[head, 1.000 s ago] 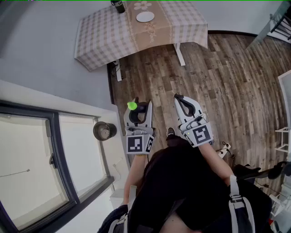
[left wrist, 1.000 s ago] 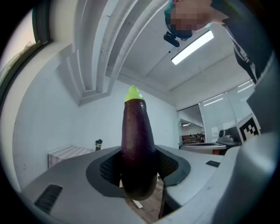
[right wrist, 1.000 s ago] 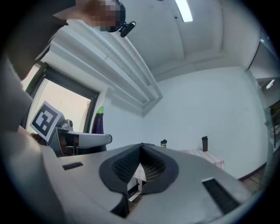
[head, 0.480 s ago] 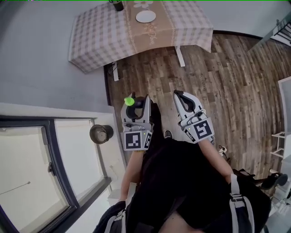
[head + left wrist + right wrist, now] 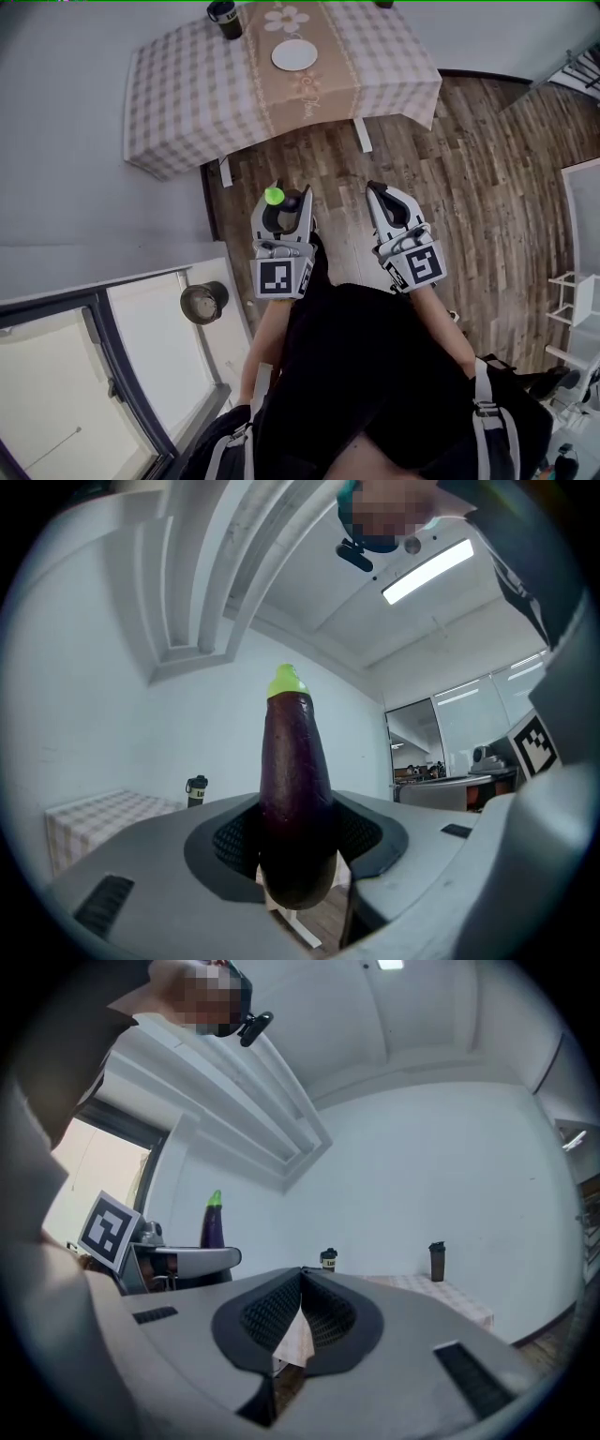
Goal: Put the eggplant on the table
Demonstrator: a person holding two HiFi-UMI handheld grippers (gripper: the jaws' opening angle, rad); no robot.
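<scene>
A dark purple eggplant point(image 5: 292, 789) with a bright green tip stands upright between the jaws of my left gripper point(image 5: 283, 214), which is shut on its lower half. From above, its green tip point(image 5: 274, 196) pokes up over the wooden floor. My right gripper point(image 5: 389, 208) hangs beside it, shut with nothing between its pads. From the right gripper view the eggplant point(image 5: 213, 1224) shows at the left. The table point(image 5: 187, 103) with a checked cloth and a beige runner lies ahead, beyond both grippers.
On the table are a white plate point(image 5: 294, 55) and a dark cup point(image 5: 224, 17); a second dark bottle point(image 5: 437, 1261) stands at its far side. A grey wall point(image 5: 84, 206) and a window point(image 5: 75, 384) flank the left. A round pot point(image 5: 203, 302) sits at the sill.
Both grippers have travelled forward toward the table, which now fills more of the top of the head view. The eggplant stays held upright in the left gripper.
</scene>
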